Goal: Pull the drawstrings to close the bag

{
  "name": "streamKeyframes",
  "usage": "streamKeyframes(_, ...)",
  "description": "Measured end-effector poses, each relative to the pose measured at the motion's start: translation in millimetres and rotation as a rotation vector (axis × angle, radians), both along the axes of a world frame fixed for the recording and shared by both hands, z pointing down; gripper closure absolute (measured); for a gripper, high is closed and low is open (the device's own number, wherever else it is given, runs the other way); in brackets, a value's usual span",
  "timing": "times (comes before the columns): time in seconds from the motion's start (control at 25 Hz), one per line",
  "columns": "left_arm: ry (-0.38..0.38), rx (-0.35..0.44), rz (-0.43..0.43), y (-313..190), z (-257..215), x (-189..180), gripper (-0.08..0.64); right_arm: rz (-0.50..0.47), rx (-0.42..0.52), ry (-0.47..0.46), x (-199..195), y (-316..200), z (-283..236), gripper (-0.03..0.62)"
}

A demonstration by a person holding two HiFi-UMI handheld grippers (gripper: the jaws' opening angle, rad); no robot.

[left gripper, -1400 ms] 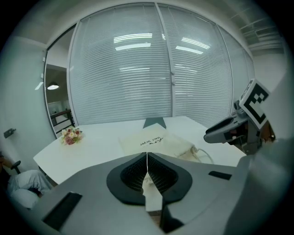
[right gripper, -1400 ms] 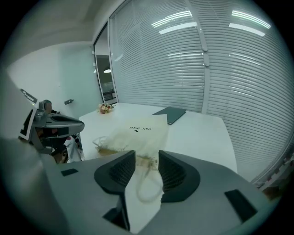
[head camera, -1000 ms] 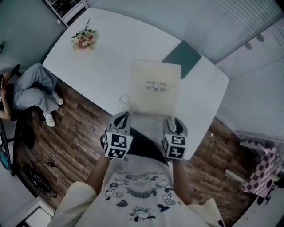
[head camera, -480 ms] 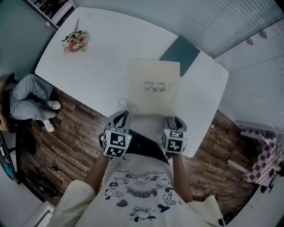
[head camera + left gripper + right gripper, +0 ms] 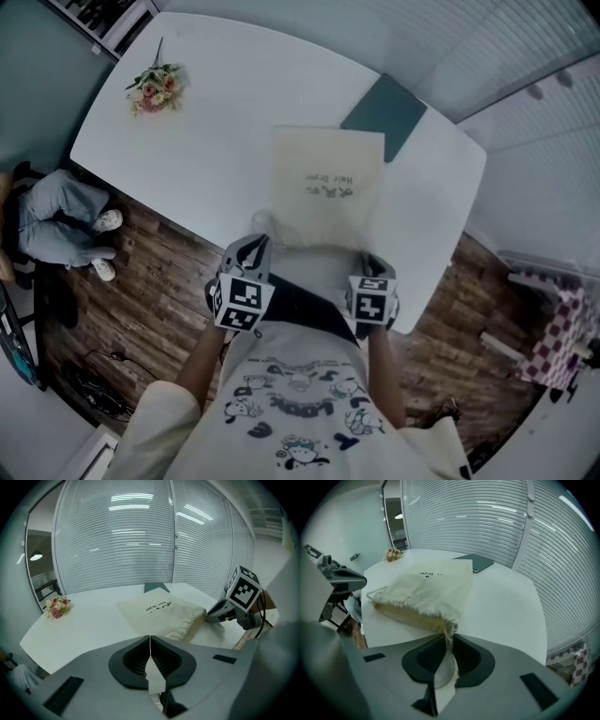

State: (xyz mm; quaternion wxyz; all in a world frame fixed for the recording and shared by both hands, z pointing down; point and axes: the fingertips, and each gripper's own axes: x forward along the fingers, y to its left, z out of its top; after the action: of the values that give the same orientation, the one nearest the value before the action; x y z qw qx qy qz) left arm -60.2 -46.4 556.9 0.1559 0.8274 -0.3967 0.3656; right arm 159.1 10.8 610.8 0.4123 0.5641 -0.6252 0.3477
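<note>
Two grippers work on one cream bag (image 5: 328, 183), which lies flat on the one white table (image 5: 216, 141) just ahead of both tools, its gathered mouth toward them and its printed face up. The right gripper (image 5: 447, 638) is closing its jaws, and the bag's drawstring (image 5: 449, 631), bunched with the puckered corner of the mouth, runs down between them and is pinched at their tips. The left gripper (image 5: 150, 640) is clenched tight, pad against pad; no cord can be made out between its pads, though a thin loop of string lies at the bag's near corner just beside it. From the left gripper the bag sits ahead and to the right, with the other gripper touching its far corner. Beyond the bag, past its far right corner, lies one dark green flat pad (image 5: 386, 111), partly tucked under it. One small bunch of flowers (image 5: 152, 86) rests well off to the left of the left gripper. One seated person (image 5: 56, 211) is on the wooden floor side, left of the table.
</note>
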Motion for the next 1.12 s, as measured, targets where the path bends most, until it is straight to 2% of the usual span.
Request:
streamKeyframes(0.16, -0.002, -0.019, 0.023, -0.8, 3.3, -4.1, 0.515, -0.044, -0.017, 0.026, 0.6, 2.1, 0.3, 0.537)
streamKeyframes(0.28, -0.037, -0.022, 0.101, -1.8, 7.4, -2.3, 0.514, -0.047, -0.027, 0.014, 2.6, 0.9, -1.1, 0.538)
streamKeyframes(0.44, -0.092, -0.015, 0.290, 1.0, 10.1, 7.6, 0.499, -0.029, -0.036, -0.009, 3.2, 0.7, -2.4, 0.538)
streamKeyframes(0.52, -0.114, -0.026, 0.383, 3.4, 10.6, 12.5, 0.407, -0.023, -0.037, -0.023, 2.4, 1.6, -2.3, 0.538)
streamKeyframes(0.68, -0.163, -0.103, 0.592, 14.7, 15.9, 22.1, 0.367, -0.025, -0.030, -0.041, 2.9, 2.2, -1.8, 0.538)
streamKeyframes(0.8, -0.233, -0.156, 0.728, 16.5, 23.7, 22.2, 0.326, -0.022, -0.037, -0.047, 2.7, 1.5, -1.5, 0.538)
streamKeyframes(1.04, -0.375, -0.253, 0.948, 20.1, 40.4, 19.9, 0.324, -0.016, -0.058, -0.053, 2.4, 1.9, 2.1, 0.538)
streamKeyframes(1.12, -0.415, -0.271, 0.999, 24.3, 47.0, 20.5, 0.324, -0.019, -0.062, -0.051, 2.0, 1.9, 2.3, 0.538)
